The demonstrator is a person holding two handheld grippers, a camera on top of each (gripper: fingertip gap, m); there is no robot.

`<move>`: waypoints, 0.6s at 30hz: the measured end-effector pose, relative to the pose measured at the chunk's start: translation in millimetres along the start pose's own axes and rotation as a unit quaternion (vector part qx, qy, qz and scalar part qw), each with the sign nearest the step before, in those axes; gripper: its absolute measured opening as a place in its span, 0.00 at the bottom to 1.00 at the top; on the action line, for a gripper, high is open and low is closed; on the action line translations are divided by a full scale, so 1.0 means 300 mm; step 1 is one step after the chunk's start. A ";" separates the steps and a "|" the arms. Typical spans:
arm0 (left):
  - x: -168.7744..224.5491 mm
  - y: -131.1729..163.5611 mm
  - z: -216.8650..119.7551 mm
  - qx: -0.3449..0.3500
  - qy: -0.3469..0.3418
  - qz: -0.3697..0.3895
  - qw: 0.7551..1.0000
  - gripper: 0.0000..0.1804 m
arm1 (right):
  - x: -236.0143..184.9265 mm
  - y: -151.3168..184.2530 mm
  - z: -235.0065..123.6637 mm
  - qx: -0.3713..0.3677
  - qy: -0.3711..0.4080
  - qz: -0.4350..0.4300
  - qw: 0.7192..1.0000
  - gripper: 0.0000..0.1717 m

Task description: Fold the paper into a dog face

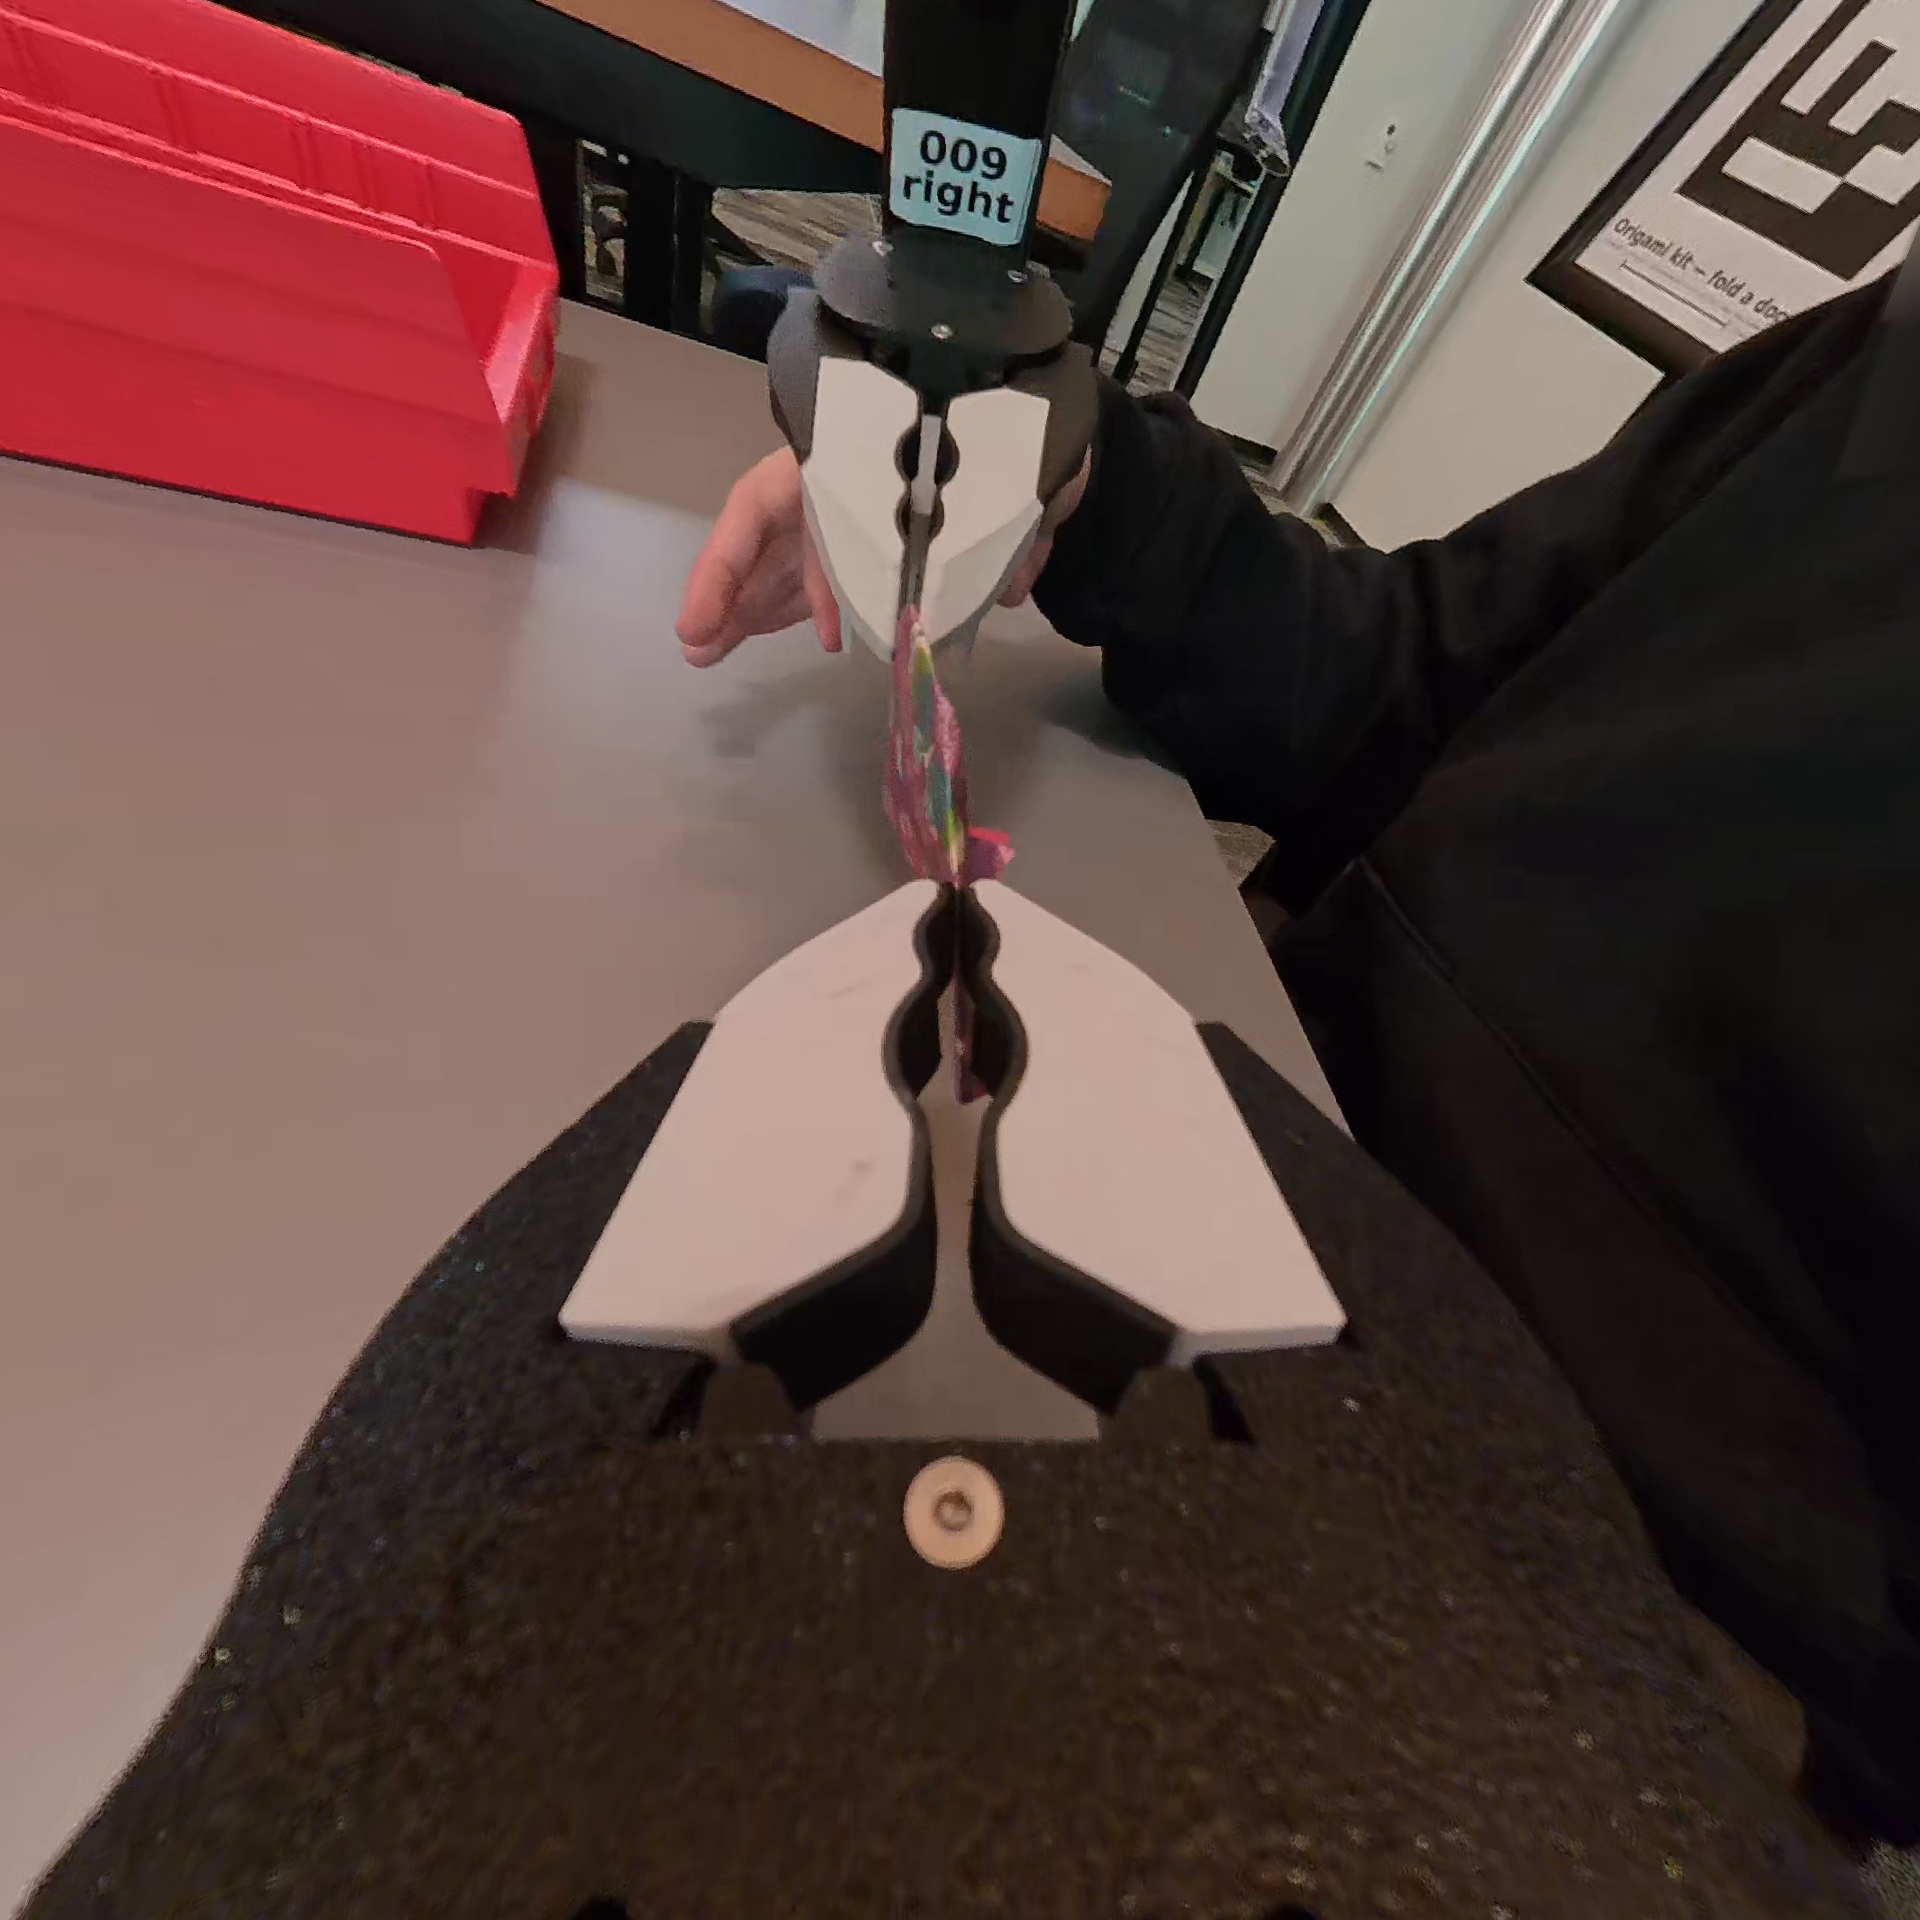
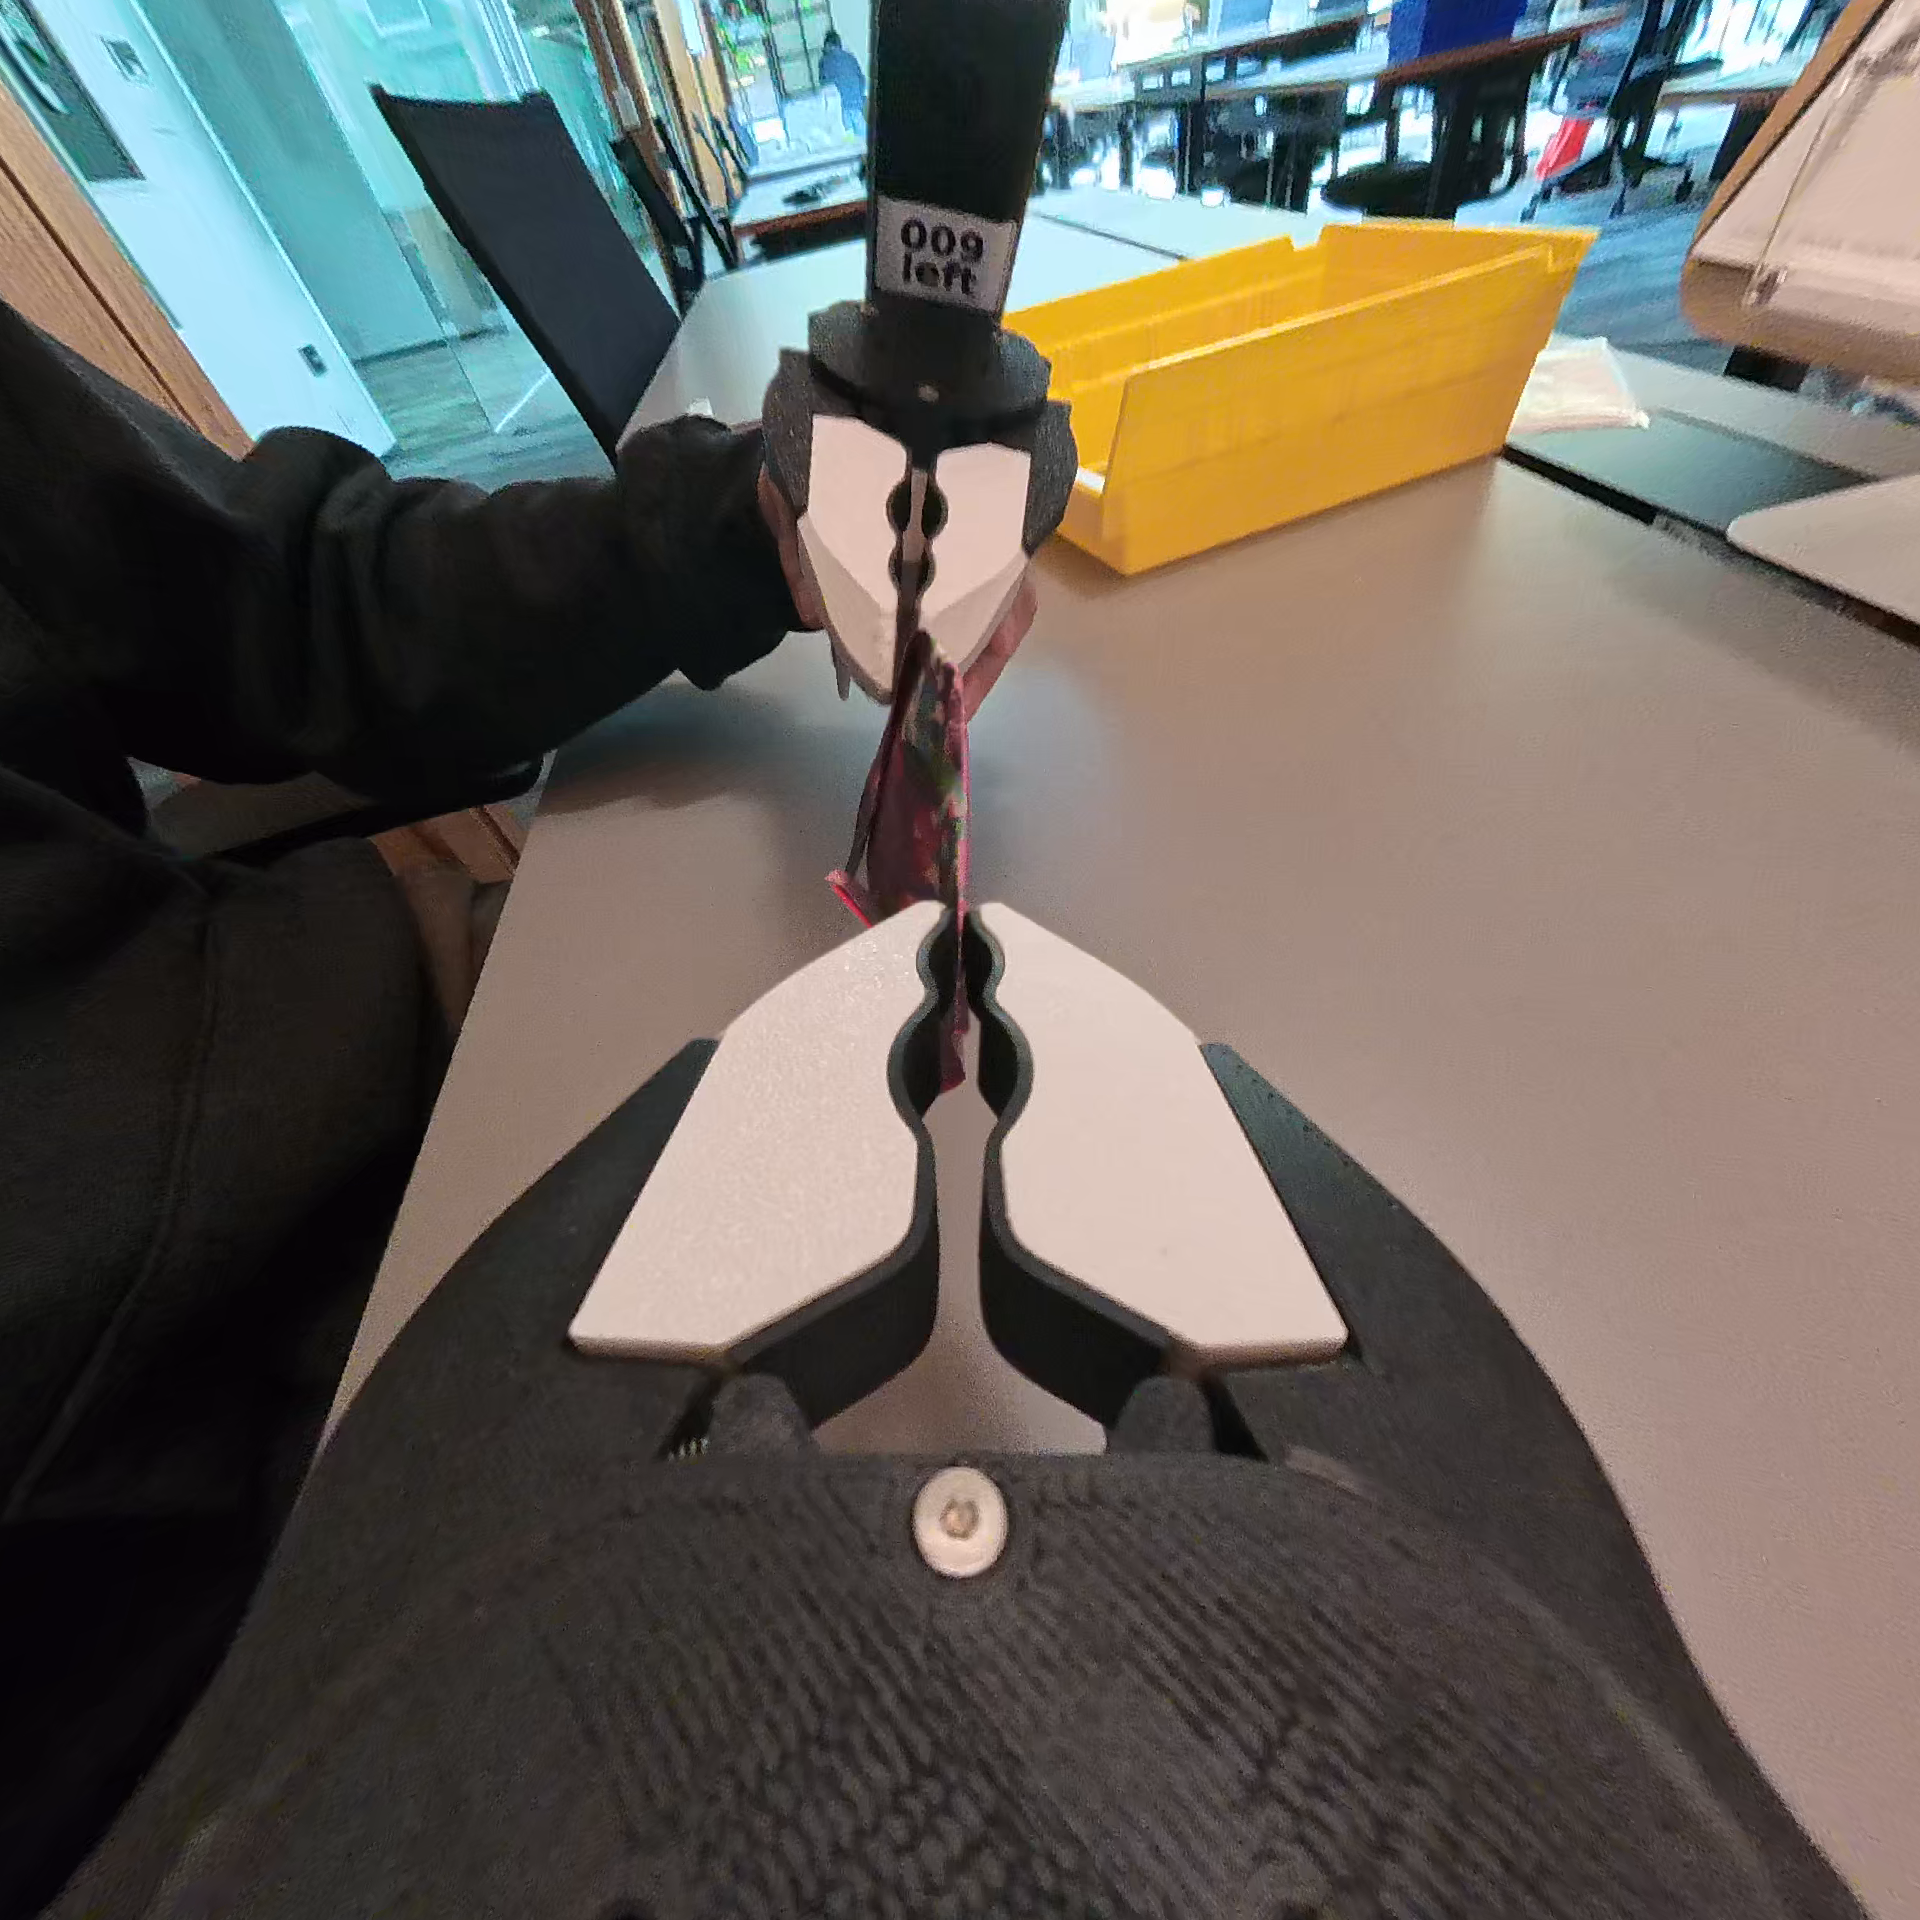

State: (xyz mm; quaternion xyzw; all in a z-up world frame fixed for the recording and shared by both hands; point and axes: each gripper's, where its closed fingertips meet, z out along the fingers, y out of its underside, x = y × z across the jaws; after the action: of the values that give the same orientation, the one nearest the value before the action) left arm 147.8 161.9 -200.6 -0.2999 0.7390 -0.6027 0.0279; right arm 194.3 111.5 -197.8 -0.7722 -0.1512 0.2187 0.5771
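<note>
The paper [image 1: 928, 769] is pink and purple with bits of green and white on it. It is folded up thin and hangs in the air above the grey worktop [image 1: 364, 831], stretched between two grabbers that face each other. A small pink corner sticks out near its lower end (the side closer to the person's body).

The left hand-held gripper [image 1: 953, 889] has its two white fingers [image 1: 831, 1091] squeezed tight on one end of the paper, and a strip of paper shows in the dark gap behind the tips. The right hand-held gripper [image 2: 957, 908] is also squeezed tight on the other end, with paper showing between its fingers too.

A hand [image 1: 753, 566] in a black sleeve [image 1: 1299, 644] holds the right one. Another arm in a black sleeve [image 2: 416, 582] holds the left one.

On the worktop, well away from the paper, sits a red bin [image 1: 260, 312] on one side. A yellow bin [image 2: 1299, 384] sits on the other side. A black chair [image 2: 540, 239] stands behind the worktop.
</note>
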 end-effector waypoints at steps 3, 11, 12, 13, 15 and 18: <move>-0.028 -0.017 -0.008 0.020 -0.034 0.008 0.999 0.00 | 0.026 -0.003 -0.003 -0.003 0.020 0.027 0.999 0.00; -0.132 -0.004 -0.066 0.000 -0.233 0.116 0.965 0.19 | 0.199 -0.151 -0.275 0.146 0.186 0.137 0.962 0.00; -0.124 0.004 -0.067 -0.004 -0.239 0.128 0.962 0.18 | 0.235 -0.191 -0.368 0.202 0.221 0.157 0.941 0.00; -0.117 0.012 -0.066 -0.010 -0.244 0.140 0.960 0.18 | 0.271 -0.218 -0.467 0.256 0.251 0.181 0.916 0.00; -0.106 0.033 -0.062 -0.025 -0.249 0.159 0.955 0.17 | 0.359 -0.206 -0.635 0.293 0.318 0.226 0.873 0.00; -0.097 0.046 -0.054 -0.031 -0.246 0.173 0.953 0.17 | 0.502 -0.151 -0.794 0.321 0.361 0.309 0.819 0.00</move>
State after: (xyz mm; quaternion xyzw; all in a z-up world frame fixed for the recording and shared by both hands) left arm 159.4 191.1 -218.0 -0.3072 0.7679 -0.4732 0.3033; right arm 446.6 1.1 -122.2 -0.5727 0.3932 0.1274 0.7079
